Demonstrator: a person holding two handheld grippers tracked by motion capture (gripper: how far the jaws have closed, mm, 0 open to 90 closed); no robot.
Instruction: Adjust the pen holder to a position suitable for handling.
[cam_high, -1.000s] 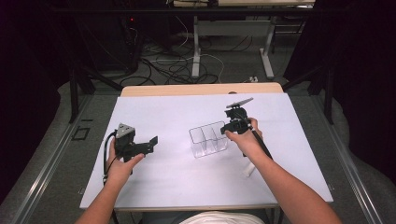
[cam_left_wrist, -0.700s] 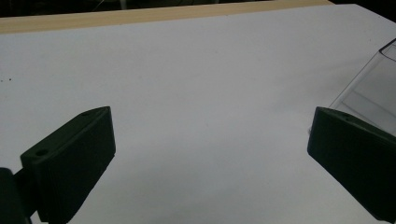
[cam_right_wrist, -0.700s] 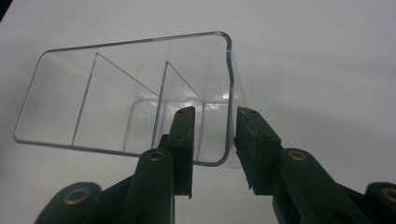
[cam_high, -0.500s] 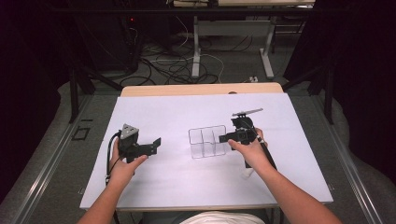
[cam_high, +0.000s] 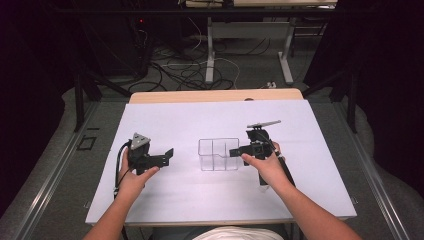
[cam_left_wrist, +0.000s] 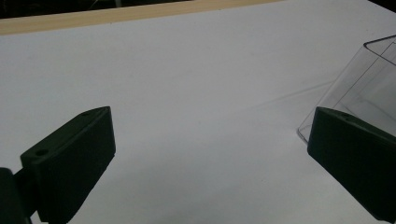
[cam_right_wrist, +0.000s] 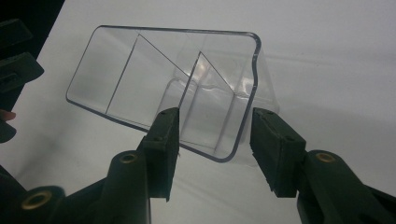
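Work in hand: a clear tray (cam_high: 218, 154) is being approached for a grip by the right tool (cam_high: 234, 152).
Tray: it stands on the white desk (cam_high: 200, 195), near the middle, between the two tools; inner dividers are seen, and nothing is seen inside it.
Right tool: its jaws are parted, one on each side of the tray's near corner (cam_right_wrist: 233, 140); one jaw is inside the wall, the other outside. Contact cannot be told, and no squeeze is judged to have been made.
Left tool (cam_high: 169, 154): it is held well apart from the tray, jaws spread wide and nothing between them; the tray's edge (cam_left_wrist: 369, 79) is seen beyond its right jaw.
Done: the right tool is judged to be lined up on the wall.
Left: the jaws are to be brought together on the wall, and the tray then lifted or moved; no use of the left tool is yet shown.
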